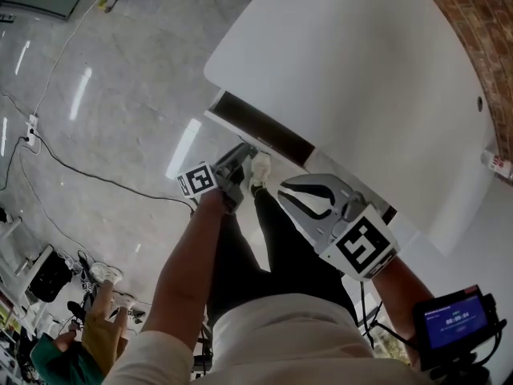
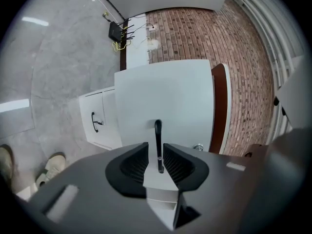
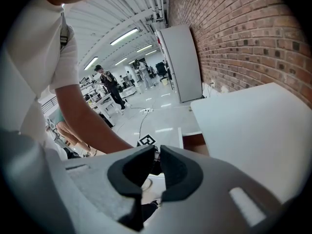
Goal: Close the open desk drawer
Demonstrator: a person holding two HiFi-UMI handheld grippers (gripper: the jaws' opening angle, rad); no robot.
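Left gripper, nearest the lens: my jaws stand narrow, closed on the black drawer handle, which runs upright between them. Drawer front, white, lies just beyond. A brown band along its far edge suggests the drawer is still out from under the desk top. Right gripper: jaws nearly together, nothing between them, held back near my body. Progress, as I judge it: the handle is taken and the push is not yet done, so what remains is driving the drawer home and letting go. Writing: the marker cube bears only square patterns, and the wrist screen shows blue text too small to read.
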